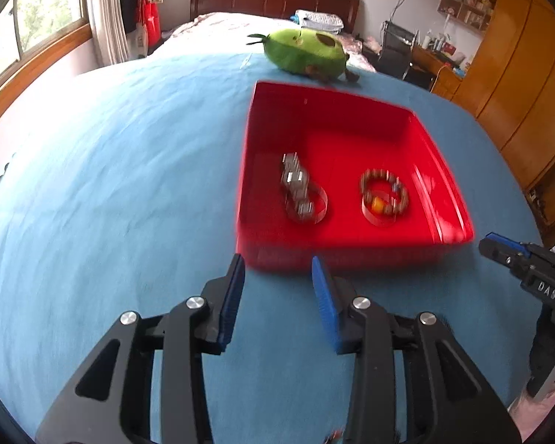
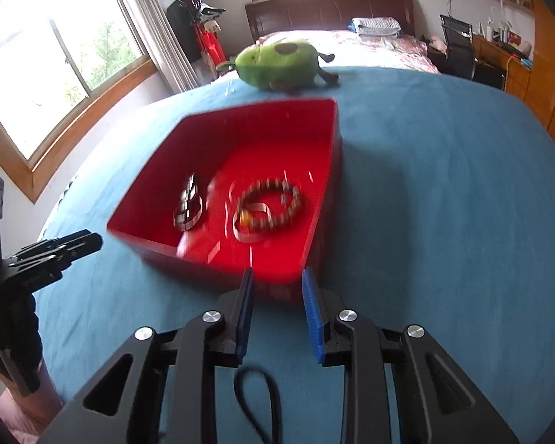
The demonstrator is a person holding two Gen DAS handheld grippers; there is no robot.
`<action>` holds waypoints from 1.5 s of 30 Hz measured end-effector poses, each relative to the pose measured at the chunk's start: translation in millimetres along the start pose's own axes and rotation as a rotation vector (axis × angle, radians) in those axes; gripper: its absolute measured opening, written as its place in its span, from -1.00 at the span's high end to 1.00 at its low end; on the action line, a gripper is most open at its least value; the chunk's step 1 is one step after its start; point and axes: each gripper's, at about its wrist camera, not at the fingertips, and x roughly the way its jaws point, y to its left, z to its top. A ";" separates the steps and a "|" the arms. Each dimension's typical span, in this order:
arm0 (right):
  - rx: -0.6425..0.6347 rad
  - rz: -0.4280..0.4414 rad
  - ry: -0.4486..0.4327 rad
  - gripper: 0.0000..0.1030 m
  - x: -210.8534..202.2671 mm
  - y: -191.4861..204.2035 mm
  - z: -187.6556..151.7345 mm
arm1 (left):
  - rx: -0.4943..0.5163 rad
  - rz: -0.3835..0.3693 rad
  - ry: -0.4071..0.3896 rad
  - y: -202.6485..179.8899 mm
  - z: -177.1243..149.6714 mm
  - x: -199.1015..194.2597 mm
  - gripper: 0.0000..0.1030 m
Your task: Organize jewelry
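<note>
Blue cloth (image 1: 111, 185) covers the bed. Red plastic tray (image 1: 440, 170) sits on it, square, glossy, holding a metal-link bracelet (image 1: 296, 188) on the left and a beaded bracelet (image 1: 384, 192) over a silver band on the right, blurred. Green avocado plush (image 1: 303, 51) behind. Left gripper (image 1: 277, 270) and right gripper (image 2: 277, 277) both partly open, empty, just short of the tray's near wall.

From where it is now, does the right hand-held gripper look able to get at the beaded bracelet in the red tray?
Probably yes. The right hand-held gripper is open, empty, just short of the tray. The bracelet lies uncovered beyond the low near wall.
</note>
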 end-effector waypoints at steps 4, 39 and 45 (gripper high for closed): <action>0.011 -0.007 0.027 0.47 -5.6 -3.3 -31.7 | -0.007 0.011 0.028 9.5 -36.2 -10.5 0.28; 0.131 0.051 0.042 0.47 -20.8 -1.2 -141.2 | -0.080 -0.065 0.167 -5.3 -163.3 -17.4 0.32; 0.138 0.053 0.044 0.47 -17.2 -2.7 -139.8 | -0.079 -0.099 0.183 -9.7 -162.5 -14.6 0.35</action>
